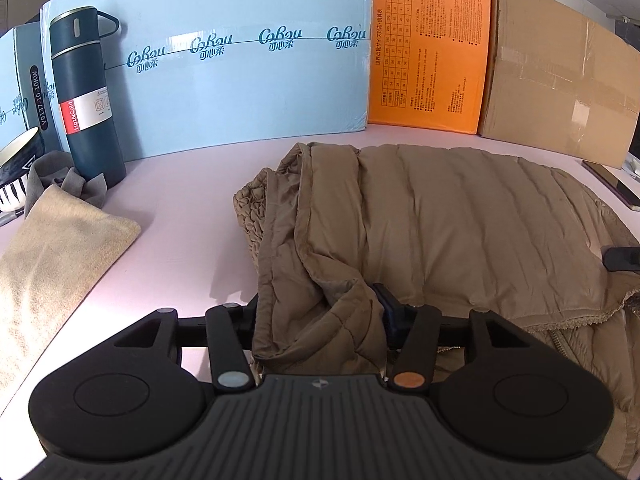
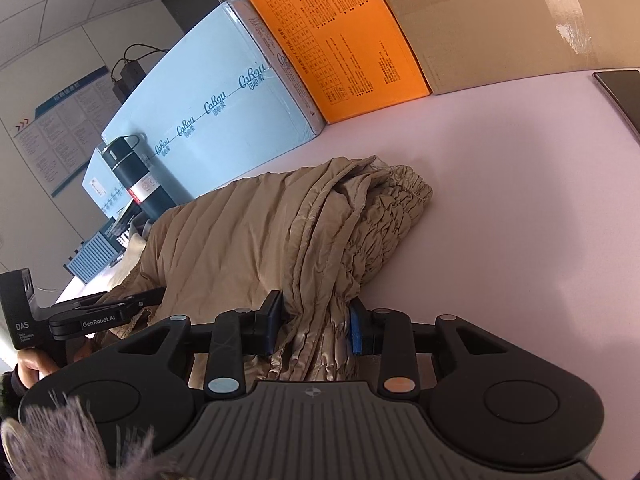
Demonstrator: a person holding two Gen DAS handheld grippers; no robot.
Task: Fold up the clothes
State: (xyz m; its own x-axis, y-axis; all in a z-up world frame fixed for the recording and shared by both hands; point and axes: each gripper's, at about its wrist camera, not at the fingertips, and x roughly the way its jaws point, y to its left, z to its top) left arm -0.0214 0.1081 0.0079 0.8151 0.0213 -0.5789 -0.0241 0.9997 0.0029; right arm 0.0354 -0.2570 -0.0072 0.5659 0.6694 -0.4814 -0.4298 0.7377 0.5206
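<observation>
A tan quilted puffer jacket (image 1: 440, 220) lies partly folded on the pale pink table (image 1: 180, 208). My left gripper (image 1: 320, 320) is shut on a bunched fold of the jacket at its near left edge; the fabric hides the left finger. In the right wrist view the jacket (image 2: 248, 232) stretches away to the left, and my right gripper (image 2: 316, 324) is shut on a gathered bundle of its fabric near the elastic hem (image 2: 392, 208). The left gripper's body (image 2: 92, 320) shows at the left of that view, held by a hand.
A dark blue thermos (image 1: 86, 96) stands at the back left. A beige cloth (image 1: 52, 248) and a grey cloth (image 1: 60, 180) lie left. A blue box (image 1: 240, 60), an orange box (image 1: 432, 48) and a cardboard box (image 1: 560, 80) line the back. A phone (image 2: 624, 92) lies right.
</observation>
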